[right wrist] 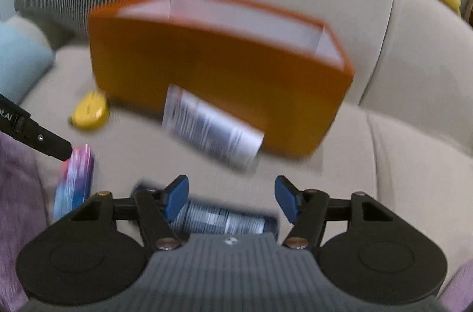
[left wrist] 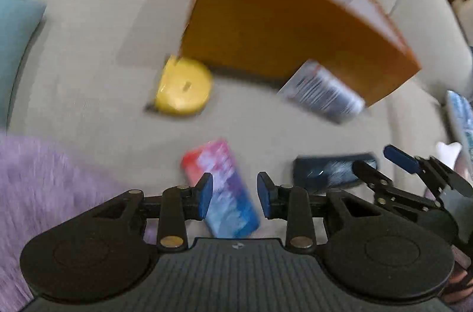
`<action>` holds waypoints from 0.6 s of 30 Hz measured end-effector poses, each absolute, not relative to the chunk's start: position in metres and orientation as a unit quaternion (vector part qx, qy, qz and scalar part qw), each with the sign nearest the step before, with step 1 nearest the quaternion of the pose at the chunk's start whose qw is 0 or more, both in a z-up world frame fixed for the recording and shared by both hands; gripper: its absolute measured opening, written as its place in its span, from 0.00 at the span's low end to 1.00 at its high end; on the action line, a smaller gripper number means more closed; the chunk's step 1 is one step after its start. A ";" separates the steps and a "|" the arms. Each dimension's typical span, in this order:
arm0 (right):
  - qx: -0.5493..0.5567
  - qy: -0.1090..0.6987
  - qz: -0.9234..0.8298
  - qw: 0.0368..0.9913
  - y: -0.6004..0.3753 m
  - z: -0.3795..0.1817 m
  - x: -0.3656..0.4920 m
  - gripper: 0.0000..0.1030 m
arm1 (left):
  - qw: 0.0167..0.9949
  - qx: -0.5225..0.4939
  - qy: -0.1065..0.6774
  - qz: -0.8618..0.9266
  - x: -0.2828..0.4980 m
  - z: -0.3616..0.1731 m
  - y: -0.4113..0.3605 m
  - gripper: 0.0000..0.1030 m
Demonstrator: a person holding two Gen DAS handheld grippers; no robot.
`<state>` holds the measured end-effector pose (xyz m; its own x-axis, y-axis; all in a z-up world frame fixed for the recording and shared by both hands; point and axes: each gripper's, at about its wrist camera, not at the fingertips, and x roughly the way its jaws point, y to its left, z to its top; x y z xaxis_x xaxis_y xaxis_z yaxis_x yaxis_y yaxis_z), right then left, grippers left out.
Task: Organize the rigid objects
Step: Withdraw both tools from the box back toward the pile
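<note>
Left tool (left wrist: 235, 195) gapes narrowly over a pink-blue box (left wrist: 221, 188); only the right view shows the right tool (right wrist: 232, 198) spread, empty, over a dark box (right wrist: 224, 222).

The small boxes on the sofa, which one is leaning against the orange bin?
The white box with black print, propped against the orange bin. The pink-and-blue box and the dark blue box lie flat nearer the grippers.

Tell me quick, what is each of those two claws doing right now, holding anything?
Left gripper: open, holding nothing; the pink-and-blue box lies beneath it.
Right gripper: open, holding nothing; a dark blue box lies beneath it.
</note>
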<state>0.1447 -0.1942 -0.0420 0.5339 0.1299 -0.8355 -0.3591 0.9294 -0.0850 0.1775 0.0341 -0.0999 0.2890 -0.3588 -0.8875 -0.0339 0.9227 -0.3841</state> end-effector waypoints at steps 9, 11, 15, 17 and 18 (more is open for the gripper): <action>-0.175 0.472 0.168 0.848 -0.181 -0.053 0.134 0.61 | 0.764 -0.186 0.612 -0.090 0.175 -0.132 0.036 0.36; -0.200 0.470 0.180 0.840 -0.175 -0.058 0.133 0.61 | 0.763 -0.189 0.611 -0.092 0.174 -0.137 0.036 0.36; -0.245 0.466 0.204 0.825 -0.167 -0.065 0.133 0.62 | 0.760 -0.203 0.609 -0.101 0.176 -0.143 0.038 0.37; -0.263 0.466 0.214 0.817 -0.163 -0.068 0.134 0.66 | 0.760 -0.212 0.607 -0.102 0.178 -0.146 0.038 0.38; -0.279 0.463 0.220 0.812 -0.160 -0.071 0.134 0.68 | 0.759 -0.217 0.605 -0.102 0.179 -0.147 0.039 0.38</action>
<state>0.1336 -0.1603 -0.0708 0.4751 0.0989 -0.8743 -0.6146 0.7484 -0.2493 0.1787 0.0394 -0.1467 0.2472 -0.4181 -0.8741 -0.1070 0.8848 -0.4534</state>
